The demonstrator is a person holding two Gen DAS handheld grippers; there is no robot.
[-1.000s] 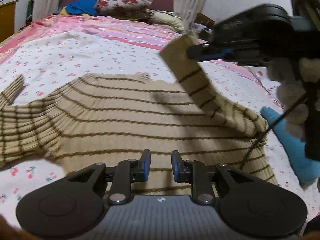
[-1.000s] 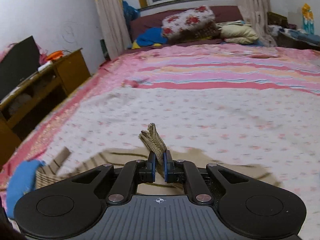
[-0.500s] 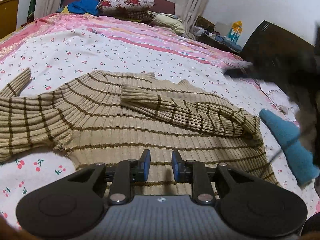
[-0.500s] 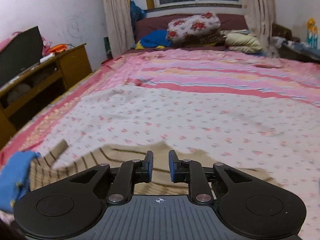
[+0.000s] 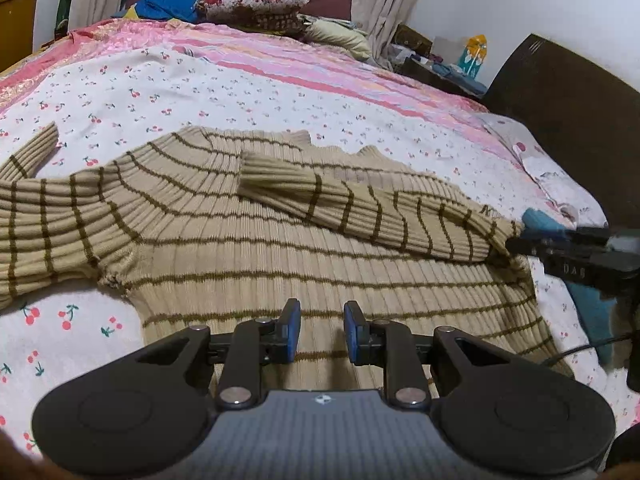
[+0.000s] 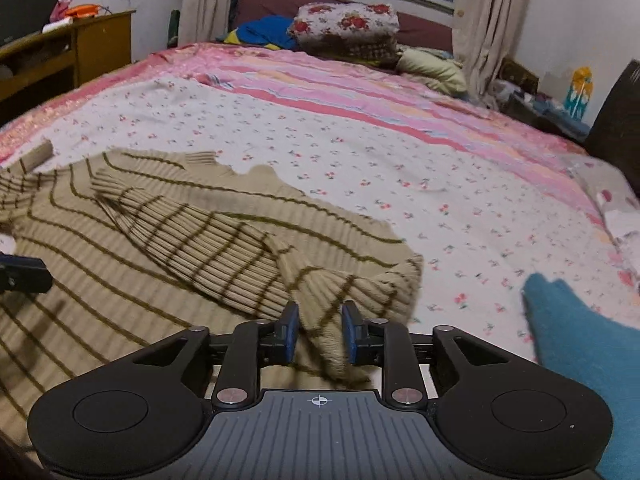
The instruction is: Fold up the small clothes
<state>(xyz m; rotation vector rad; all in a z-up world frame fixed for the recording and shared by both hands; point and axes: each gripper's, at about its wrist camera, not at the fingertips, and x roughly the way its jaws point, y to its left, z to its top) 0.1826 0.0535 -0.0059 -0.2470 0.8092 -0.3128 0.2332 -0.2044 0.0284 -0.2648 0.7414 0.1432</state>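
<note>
A tan striped sweater (image 5: 280, 240) lies flat on the bed (image 5: 200, 80) near its foot edge, one sleeve (image 5: 360, 208) folded across the chest. The left hand-held gripper (image 5: 319, 330) hovers over the hem, jaws slightly apart and empty. The right hand-held gripper (image 6: 318, 334) has just been opening; a fold of the sweater's shoulder lies loosely between its jaws, beside a blue cloth (image 6: 580, 340).

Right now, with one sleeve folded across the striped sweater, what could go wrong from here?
1. The right gripper, whose jaws have just been opening, has the sweater's folded shoulder edge between its pads; a careless pull could drag the folded sleeve back off.
2. The other sleeve lies spread out; the fold is lopsided until it is crossed.
3. The blue garment lies close and could get snagged.
</note>
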